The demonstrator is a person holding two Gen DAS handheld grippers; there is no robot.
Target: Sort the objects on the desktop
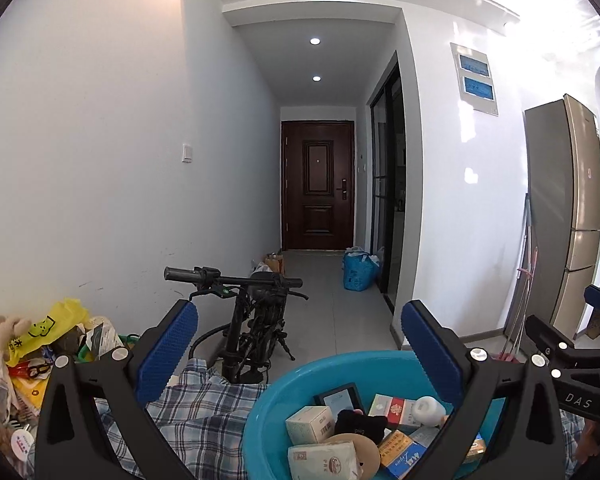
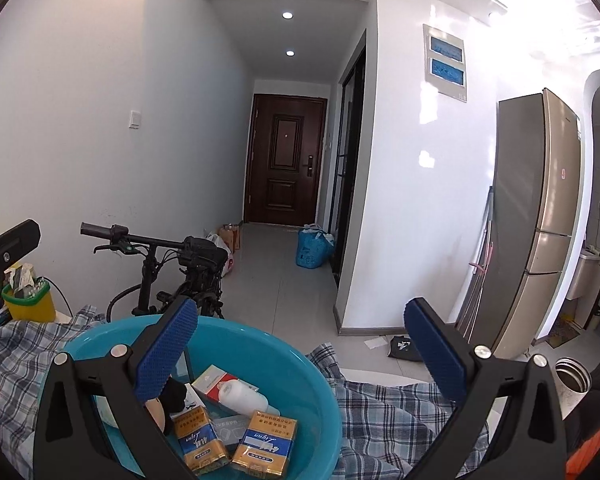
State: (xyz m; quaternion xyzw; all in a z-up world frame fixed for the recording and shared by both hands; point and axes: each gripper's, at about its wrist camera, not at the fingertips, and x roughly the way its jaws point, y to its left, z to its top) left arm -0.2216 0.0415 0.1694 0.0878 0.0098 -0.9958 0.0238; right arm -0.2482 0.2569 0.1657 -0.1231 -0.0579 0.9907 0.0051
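Observation:
A round blue basin [image 1: 276,408] stands on a plaid cloth [image 1: 204,408]. It holds several small things: a cream box [image 1: 310,424], a tissue pack [image 1: 324,462], a black soft item [image 1: 360,422], a white bottle [image 1: 428,410] and a dark tablet [image 1: 338,400]. My left gripper [image 1: 300,320] hangs open above the basin's far left rim, nothing between its blue pads [image 1: 168,356]. In the right wrist view the basin [image 2: 268,338] shows two gold-and-blue boxes [image 2: 264,444] and the white bottle [image 2: 244,396]. My right gripper [image 2: 300,316] is open over the basin's right side, holding nothing.
A heap with a yellow bag [image 1: 48,328] lies left of the cloth. A yellow-green holder [image 2: 28,300] stands at the far left. A black bike [image 1: 256,312] is parked just beyond the table. A steel flask [image 2: 572,380] sits at the right; a fridge [image 2: 540,220] is behind it.

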